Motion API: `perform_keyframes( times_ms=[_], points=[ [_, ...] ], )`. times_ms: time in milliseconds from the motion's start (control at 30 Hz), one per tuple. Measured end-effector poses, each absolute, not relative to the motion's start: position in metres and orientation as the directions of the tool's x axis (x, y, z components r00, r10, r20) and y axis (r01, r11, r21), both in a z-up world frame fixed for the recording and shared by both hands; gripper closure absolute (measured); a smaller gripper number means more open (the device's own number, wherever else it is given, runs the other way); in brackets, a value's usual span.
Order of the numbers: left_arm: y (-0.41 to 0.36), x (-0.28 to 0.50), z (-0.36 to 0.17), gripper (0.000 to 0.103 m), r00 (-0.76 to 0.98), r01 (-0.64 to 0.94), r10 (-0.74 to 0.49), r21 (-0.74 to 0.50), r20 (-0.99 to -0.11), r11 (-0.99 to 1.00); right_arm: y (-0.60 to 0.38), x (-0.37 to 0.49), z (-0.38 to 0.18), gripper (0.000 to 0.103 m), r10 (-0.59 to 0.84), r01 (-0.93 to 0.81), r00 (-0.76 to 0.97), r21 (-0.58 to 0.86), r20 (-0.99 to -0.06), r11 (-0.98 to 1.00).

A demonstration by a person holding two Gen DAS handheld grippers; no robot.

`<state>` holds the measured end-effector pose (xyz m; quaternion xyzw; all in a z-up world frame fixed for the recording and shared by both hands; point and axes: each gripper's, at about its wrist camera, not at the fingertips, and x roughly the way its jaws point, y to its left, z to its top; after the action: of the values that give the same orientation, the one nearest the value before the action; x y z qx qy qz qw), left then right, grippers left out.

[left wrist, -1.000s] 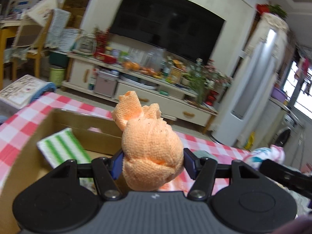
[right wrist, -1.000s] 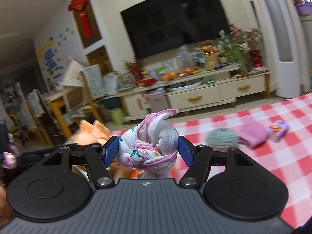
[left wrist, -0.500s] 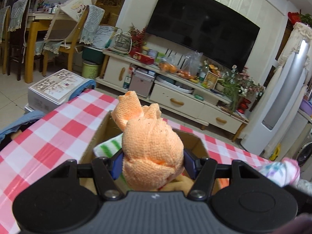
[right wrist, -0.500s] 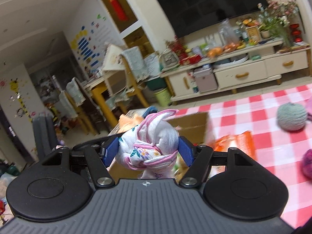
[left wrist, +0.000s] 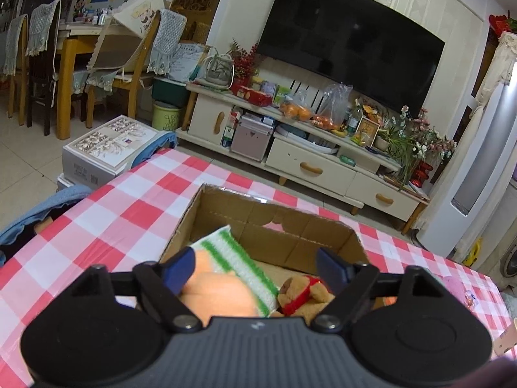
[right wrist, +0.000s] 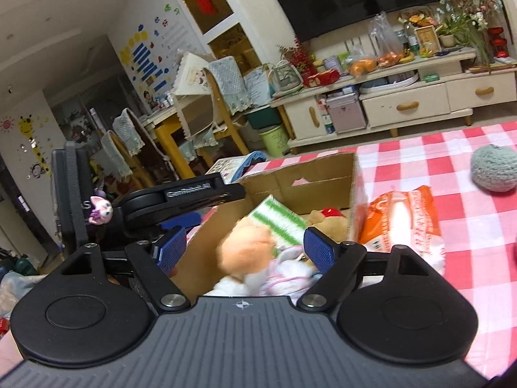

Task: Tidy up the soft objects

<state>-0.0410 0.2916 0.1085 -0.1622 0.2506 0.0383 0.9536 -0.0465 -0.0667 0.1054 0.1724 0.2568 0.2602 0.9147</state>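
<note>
My left gripper (left wrist: 255,266) hangs over an open cardboard box (left wrist: 274,207), and its jaws are opening. The orange cloth bundle (left wrist: 219,291) is blurred just below them, and neither pad touches it. In the box lie a green-striped cloth (left wrist: 232,252) and a brown teddy bear (left wrist: 300,294) with a red ribbon. My right gripper (right wrist: 244,249) is over the same box (right wrist: 307,184), its jaws also opening. The white-and-pink floral bundle (right wrist: 287,274) lies loose beneath it, beside the orange bundle (right wrist: 248,249).
An orange packet (right wrist: 400,223) leans against the box's right side on the red-checked tablecloth (right wrist: 452,148). A grey yarn ball (right wrist: 494,168) lies further right. The left tool's black frame (right wrist: 181,194) is close on the right gripper's left. Beyond the table stands a TV cabinet (left wrist: 310,168).
Both grippers were shut on their bundles and have sprung open. The orange and floral bundles have dropped out of the jaws into the box. Both views have swung over the box.
</note>
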Motion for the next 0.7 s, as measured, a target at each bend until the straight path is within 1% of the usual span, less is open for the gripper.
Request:
perform_keyframes(
  times_ms=[200,467,500,567,700],
  points=[
    [0.282,-0.039,0.109,0.014,0.870,-0.137,-0.017,-0.274,-0.493,0.952,-0.079,-0.053,0.102,0.002,0.496,-0.350,0.780,0.391,-0.381,0.851],
    [0.265,-0.037,0.109,0.011,0.865,-0.117,-0.019,-0.236,-0.502,0.965,-0.084,-0.056,0.098,0.000,0.446,-0.317,0.802,0.351,-0.397,0.881],
    [0.262,-0.036,0.109,0.010,0.863,-0.115,-0.016,-0.228,-0.504,0.967,-0.084,-0.057,0.099,0.000,0.442,-0.313,0.804,0.348,-0.398,0.884],
    [0.257,-0.035,0.109,0.002,0.861,-0.114,-0.012,-0.215,-0.509,0.970,-0.085,-0.058,0.100,0.000,0.433,-0.307,0.807,0.342,-0.400,0.888],
    [0.246,-0.033,0.109,0.001,0.859,-0.106,-0.008,-0.191,-0.512,0.976,-0.087,-0.060,0.101,0.000,0.407,-0.293,0.821,0.315,-0.401,0.903]
  ],
)
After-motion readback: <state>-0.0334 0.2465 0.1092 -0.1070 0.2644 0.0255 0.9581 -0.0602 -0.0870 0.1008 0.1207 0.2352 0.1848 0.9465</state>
